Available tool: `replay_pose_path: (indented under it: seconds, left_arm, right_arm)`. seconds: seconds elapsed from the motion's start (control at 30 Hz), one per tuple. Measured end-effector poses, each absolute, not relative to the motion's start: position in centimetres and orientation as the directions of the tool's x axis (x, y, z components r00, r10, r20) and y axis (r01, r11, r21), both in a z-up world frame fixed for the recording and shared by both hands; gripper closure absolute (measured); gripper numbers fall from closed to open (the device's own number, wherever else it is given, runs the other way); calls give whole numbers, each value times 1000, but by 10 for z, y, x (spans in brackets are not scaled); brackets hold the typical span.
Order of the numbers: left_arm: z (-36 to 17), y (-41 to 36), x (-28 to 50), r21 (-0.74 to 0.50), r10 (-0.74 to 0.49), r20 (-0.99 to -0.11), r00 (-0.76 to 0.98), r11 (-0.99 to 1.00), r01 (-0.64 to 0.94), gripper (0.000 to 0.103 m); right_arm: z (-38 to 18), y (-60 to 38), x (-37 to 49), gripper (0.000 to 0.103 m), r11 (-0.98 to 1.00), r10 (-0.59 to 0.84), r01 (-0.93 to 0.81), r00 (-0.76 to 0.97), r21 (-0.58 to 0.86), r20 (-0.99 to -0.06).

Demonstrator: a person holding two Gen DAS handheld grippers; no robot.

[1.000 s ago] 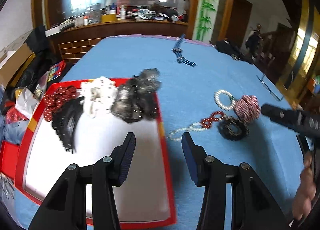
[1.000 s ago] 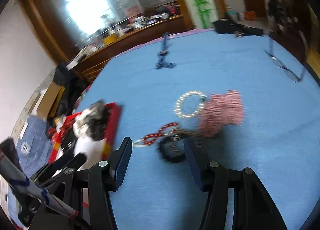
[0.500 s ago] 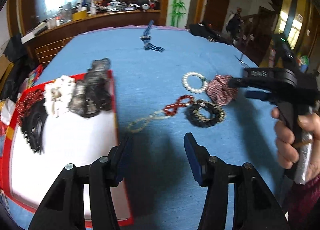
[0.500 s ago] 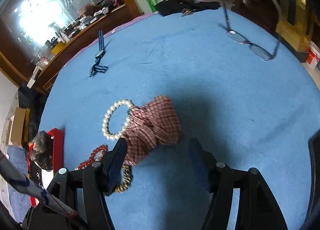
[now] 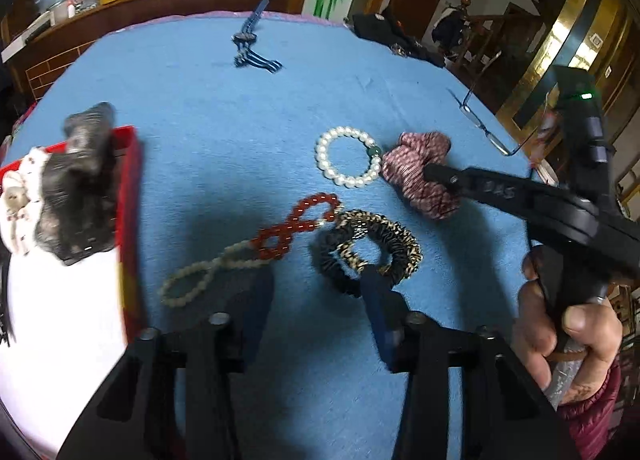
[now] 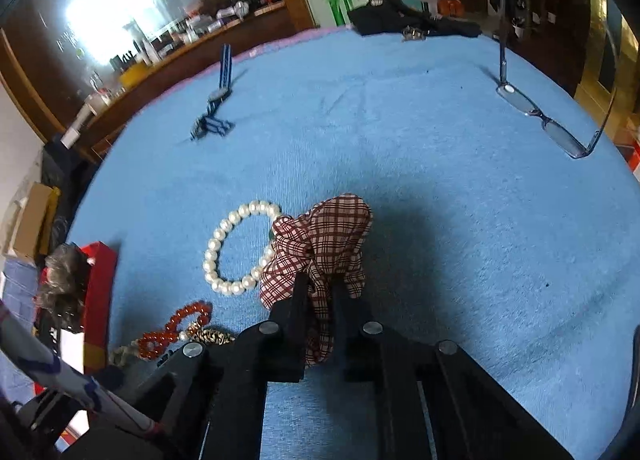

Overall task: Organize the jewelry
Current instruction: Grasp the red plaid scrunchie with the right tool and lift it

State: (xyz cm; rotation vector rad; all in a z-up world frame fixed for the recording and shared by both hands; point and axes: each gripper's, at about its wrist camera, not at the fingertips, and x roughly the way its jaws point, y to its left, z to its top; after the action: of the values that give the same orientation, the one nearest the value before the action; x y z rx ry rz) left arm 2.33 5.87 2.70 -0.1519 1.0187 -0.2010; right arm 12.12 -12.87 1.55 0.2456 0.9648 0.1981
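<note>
Jaws of my right gripper pinch the plaid scrunchie on the blue counter, ready for the red tray; my left gripper, closing with nothing gripped, straddles the beaded strand and leopard scrunchie.

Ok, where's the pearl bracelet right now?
The pearl bracelet lies on the blue cloth, touching the left edge of the plaid scrunchie clamped in the right tool; the red bead strand sits nearer the camera.

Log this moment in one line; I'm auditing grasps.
right gripper: shut on plaid scrunchie | left gripper: closing, nothing gripped, over leopard scrunchie
</note>
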Motion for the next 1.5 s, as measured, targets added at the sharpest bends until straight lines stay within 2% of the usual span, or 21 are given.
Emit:
replay_pose_path:
  seconds: [0.03, 0.3, 0.63, 1.2, 1.5]
  left_arm:
    - [27, 57, 25, -219, -237, -827, 509, 971, 96, 65]
    - [10, 39, 42, -200, -221, -844, 488, 975, 97, 95]
    - [26, 42, 16, -172, -202, -785, 585, 979, 107, 98]
    - [68, 55, -16, -152, -181, -722, 668, 983, 102, 97]
    - [76, 54, -38, -97, -137, -697, 704, 991, 96, 97]
  right_arm:
    - [17, -133, 120, 93, 952, 280, -56, 562, 302, -778]
    - [29, -145, 114, 92, 930, 326, -63, 595, 362, -734]
    - [43, -141, 105, 92, 916, 364, -108, 627, 387, -689]
    - [62, -122, 85, 92, 913, 399, -229, 675, 338, -621]
    - [60, -131, 45, 92, 902, 420, -219, 648, 373, -635]
